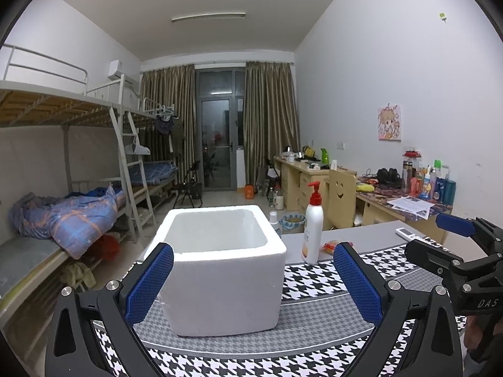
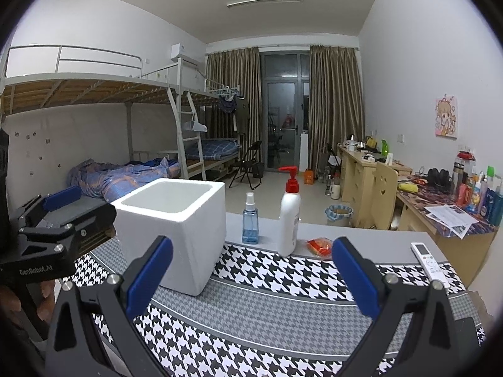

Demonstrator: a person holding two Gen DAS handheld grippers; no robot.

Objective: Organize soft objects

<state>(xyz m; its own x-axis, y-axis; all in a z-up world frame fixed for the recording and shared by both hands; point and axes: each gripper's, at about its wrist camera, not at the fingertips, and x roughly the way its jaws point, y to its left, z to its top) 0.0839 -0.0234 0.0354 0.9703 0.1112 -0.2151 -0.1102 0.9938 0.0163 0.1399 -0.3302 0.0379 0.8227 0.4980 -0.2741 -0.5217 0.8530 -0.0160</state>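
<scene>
Your left claw (image 1: 253,278) sits low and level over the near edge of the table (image 1: 361,238), pointing straight down the room, its blue pads (image 1: 150,282) spread wide with nothing between them. The white foam box (image 1: 220,270) stands upright on the houndstooth mat (image 1: 314,286) right ahead of that claw, framed between the two fingers but not touched by either; its open top shows nothing inside that you can see.

Your right claw (image 2: 253,278) is held at about the same height, just to the right of the left one and pointing the same way, also spread wide and holding nothing. From its camera the box (image 2: 176,229) is off to the left, and the left claw (image 2: 63,216) shows at the left edge beside the box, with your hand (image 2: 19,308) gripping its handle below.

The only soft-looking item in view is a small orange packet (image 2: 320,246), lying on the table at the far edge of the mat, just right of the white pump bottle (image 2: 290,220). A blue spray bottle (image 2: 250,221) stands left of the pump bottle, between it and the box. A white remote (image 2: 429,262) lies near the table's right edge, well apart from both claws.
</scene>
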